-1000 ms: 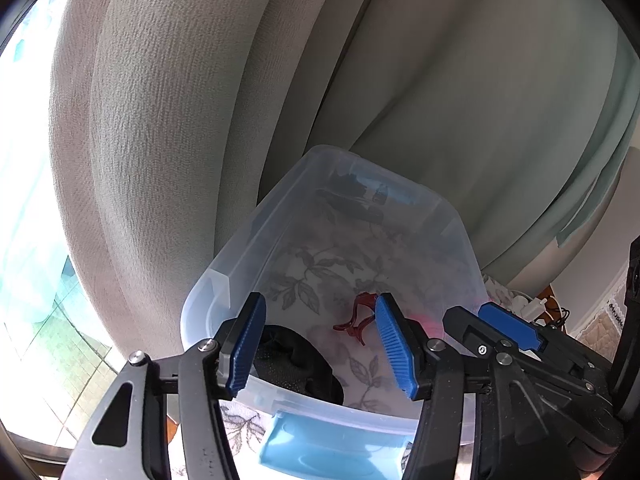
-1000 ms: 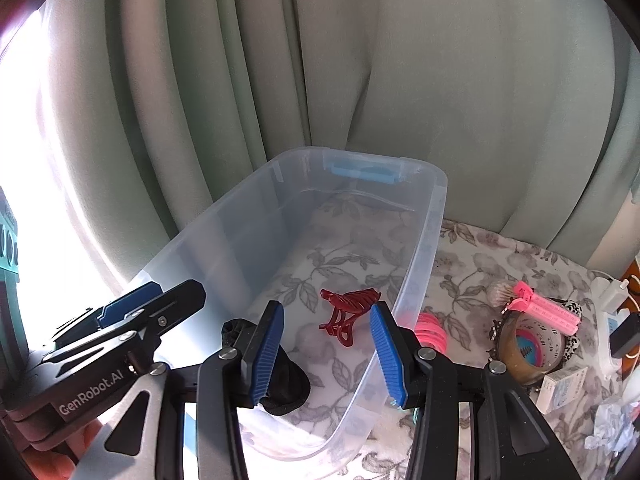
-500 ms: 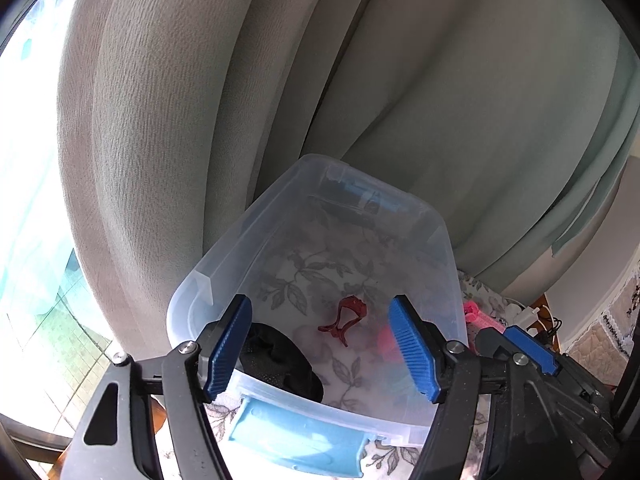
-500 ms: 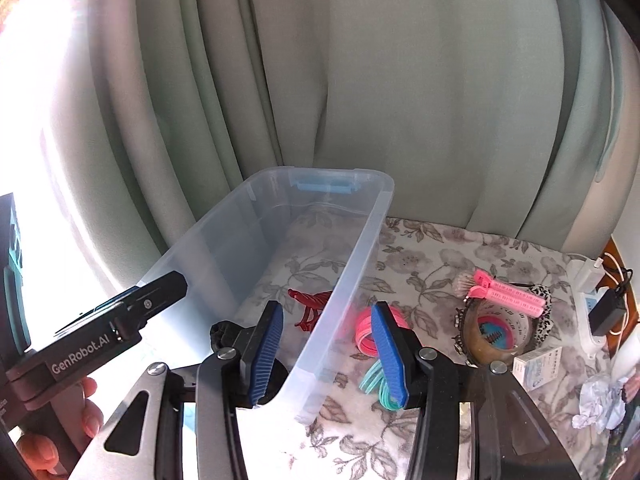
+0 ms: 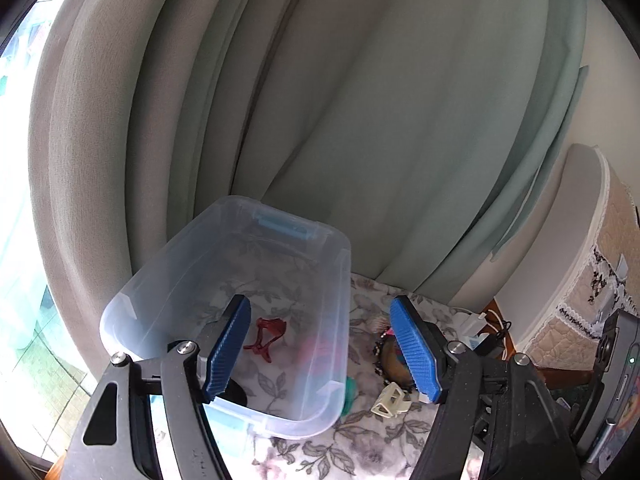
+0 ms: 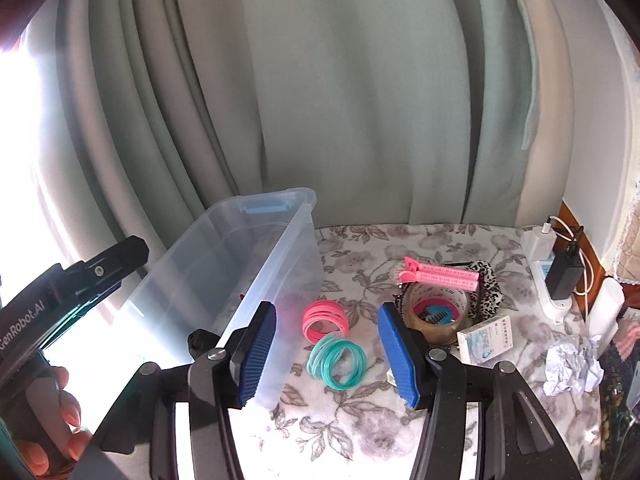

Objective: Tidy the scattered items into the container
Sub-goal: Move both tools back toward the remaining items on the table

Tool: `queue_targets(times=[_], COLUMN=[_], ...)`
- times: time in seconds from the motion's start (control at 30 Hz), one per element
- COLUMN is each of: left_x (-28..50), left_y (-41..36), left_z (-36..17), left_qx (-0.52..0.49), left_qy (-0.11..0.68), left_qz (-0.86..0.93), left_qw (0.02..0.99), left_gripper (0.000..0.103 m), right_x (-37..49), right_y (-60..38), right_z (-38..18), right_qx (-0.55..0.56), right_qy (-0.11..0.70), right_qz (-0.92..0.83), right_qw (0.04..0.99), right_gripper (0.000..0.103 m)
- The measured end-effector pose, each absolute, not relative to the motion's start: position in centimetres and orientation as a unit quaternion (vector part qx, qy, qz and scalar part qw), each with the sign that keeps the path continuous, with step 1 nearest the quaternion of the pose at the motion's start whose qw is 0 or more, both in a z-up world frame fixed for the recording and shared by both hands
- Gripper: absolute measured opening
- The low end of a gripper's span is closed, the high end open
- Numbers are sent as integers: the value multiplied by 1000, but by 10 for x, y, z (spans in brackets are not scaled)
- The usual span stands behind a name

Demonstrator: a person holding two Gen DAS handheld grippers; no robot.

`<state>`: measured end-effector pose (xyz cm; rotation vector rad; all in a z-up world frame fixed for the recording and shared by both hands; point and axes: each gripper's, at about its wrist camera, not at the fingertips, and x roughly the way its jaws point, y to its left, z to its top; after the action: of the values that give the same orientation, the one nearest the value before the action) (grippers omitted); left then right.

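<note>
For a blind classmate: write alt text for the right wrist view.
The right gripper, jaws opening and empty, hangs over pink hair ties and teal hair ties on a floral tablecloth. A clear plastic bin stands left; a tape roll lies right.

Container (image 6: 280,264) left on table (image 6: 440,244); clip (image 5: 266,334) inside; two coil bands (image 6: 336,340) just right; tape roll (image 6: 436,316) further right.

Pale green curtains (image 6: 360,100) hang behind the bench's floral cloth (image 6: 440,240); bright daylight enters a window (image 5: 20,280) at left.
</note>
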<state>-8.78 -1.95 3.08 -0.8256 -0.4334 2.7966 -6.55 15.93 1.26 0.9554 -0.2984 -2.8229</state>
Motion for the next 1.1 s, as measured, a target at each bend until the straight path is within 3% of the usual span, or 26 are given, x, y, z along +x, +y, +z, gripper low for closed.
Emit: queue_targets(times=[0.23, 0.57, 0.77, 1.1], left_x=[-87, -74, -84, -106], left_y=[22, 96, 124, 141], left_z=[23, -3, -39, -90], left_qx=[-298, -315, -359, -421], left_qy=[-170, -79, -1, 28], left_qz=[926, 919, 912, 889], left_qw=[159, 224, 196, 177], left_gripper=[75, 76, 76, 76], right_x=[-25, 0, 11, 12], right_y=[192, 298, 355, 393], right_z=[34, 16, -13, -56], right_qx=[314, 310, 323, 364], right_qy=[-142, -207, -253, -277], right_qz=[-938, -924, -901, -870], right_qw=[34, -85, -143, -184], right_gripper=[60, 62, 63, 63])
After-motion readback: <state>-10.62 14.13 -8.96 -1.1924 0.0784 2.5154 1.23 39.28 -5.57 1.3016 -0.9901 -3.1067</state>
